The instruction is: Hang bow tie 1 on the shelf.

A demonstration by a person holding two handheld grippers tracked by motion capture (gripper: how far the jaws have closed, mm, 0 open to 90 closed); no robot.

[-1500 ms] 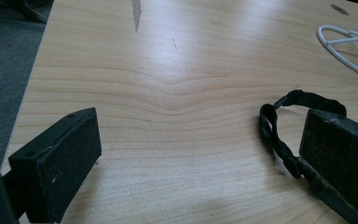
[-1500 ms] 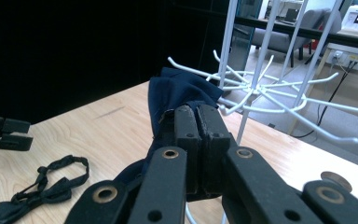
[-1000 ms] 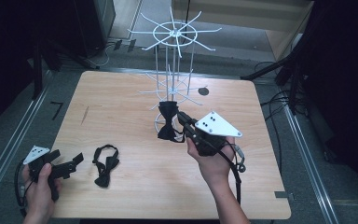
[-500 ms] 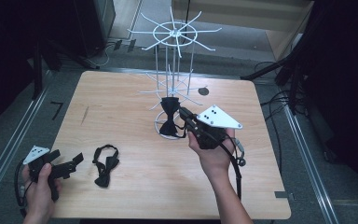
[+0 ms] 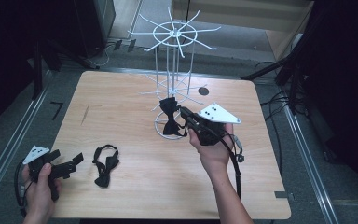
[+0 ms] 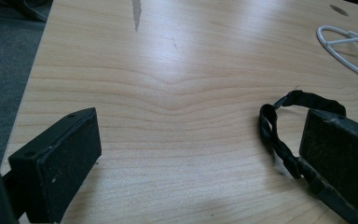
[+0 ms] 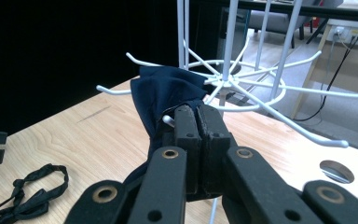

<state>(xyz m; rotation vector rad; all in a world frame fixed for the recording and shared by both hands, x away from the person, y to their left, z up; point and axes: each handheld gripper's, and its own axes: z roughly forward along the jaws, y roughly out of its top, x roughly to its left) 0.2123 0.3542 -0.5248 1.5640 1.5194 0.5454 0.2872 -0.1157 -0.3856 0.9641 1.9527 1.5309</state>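
Two grippers are in our hands. At about seven o'clock on the table [image 5: 135, 196], our left gripper [image 5: 72, 162] rests low near the front-left corner. Its jaws stand wide apart with nothing between them; in the left gripper view we see bare wood between the two pads.

Just beside it, at about three o'clock from its jaws, a loose black bow tie [image 5: 105, 164] lies flat on the wood with its strap looped toward the far side. In the left gripper view its strap [image 6: 279, 140] runs just behind the right-hand jaw; we cannot tell whether they touch.

Farther in, near the table's centre, our right hand [image 5: 213, 154] carries the right gripper [image 5: 181, 117], which points toward ten o'clock at the foot of the rack. Its jaws are clenched: in the right gripper view the two pads meet with dark cloth pinched between them. That cloth is a dark navy bow tie [image 7: 161, 95], held up off the table against the lower tier of hooks, with a hook tip showing at the cloth just left of the pads. From the high view the same bow tie [image 5: 170, 116] hangs over the ring base.

Beyond, toward twelve o'clock, the white wire rack [image 5: 173, 35] rises with its upper tier of hooks spread outward.
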